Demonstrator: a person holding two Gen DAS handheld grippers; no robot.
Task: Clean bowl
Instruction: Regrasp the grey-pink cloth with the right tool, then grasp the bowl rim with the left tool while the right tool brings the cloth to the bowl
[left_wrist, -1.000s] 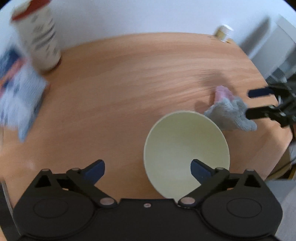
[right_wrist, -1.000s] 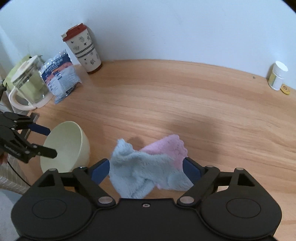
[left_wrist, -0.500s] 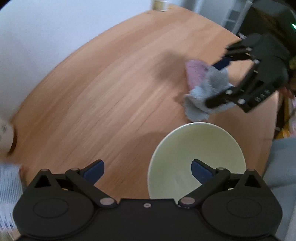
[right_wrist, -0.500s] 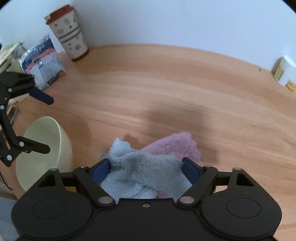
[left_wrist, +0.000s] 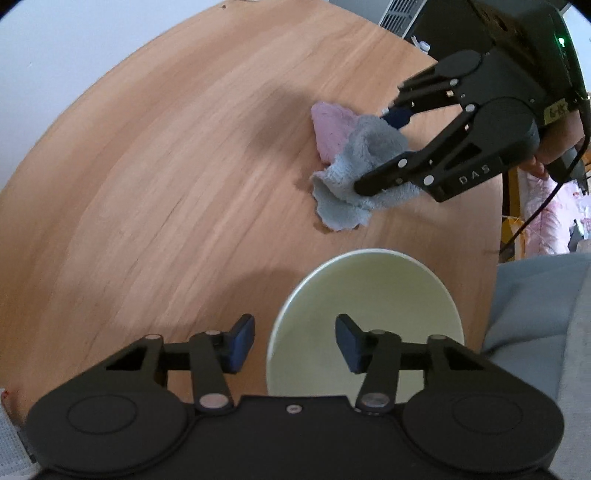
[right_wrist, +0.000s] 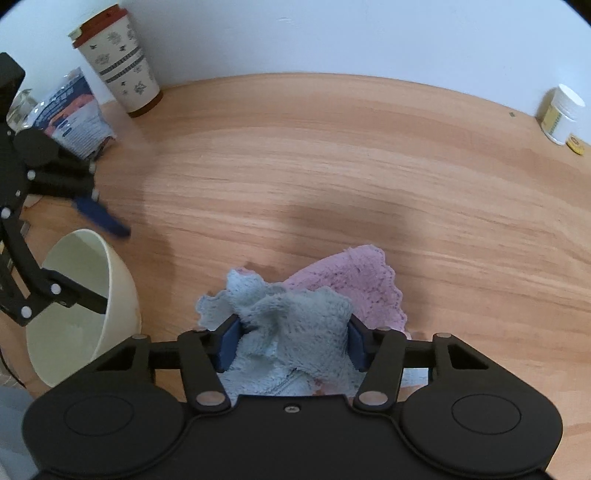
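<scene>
Pale-green bowl (left_wrist: 364, 325) sits at table (left_wrist: 166, 184) edge; my left gripper (left_wrist: 293, 341) straddles its rim, jaws closing, not yet pinching, to steady it. Right gripper (right_wrist: 291, 341) closing, pads bunching blue/pink cloth (right_wrist: 295, 332) for wiping.

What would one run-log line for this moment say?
left gripper: closing over bowl rim | right gripper: closing on cloth | table: cloth not lifted

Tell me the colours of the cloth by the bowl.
Cloth: light blue and pink, clearest in the right wrist view.
</scene>
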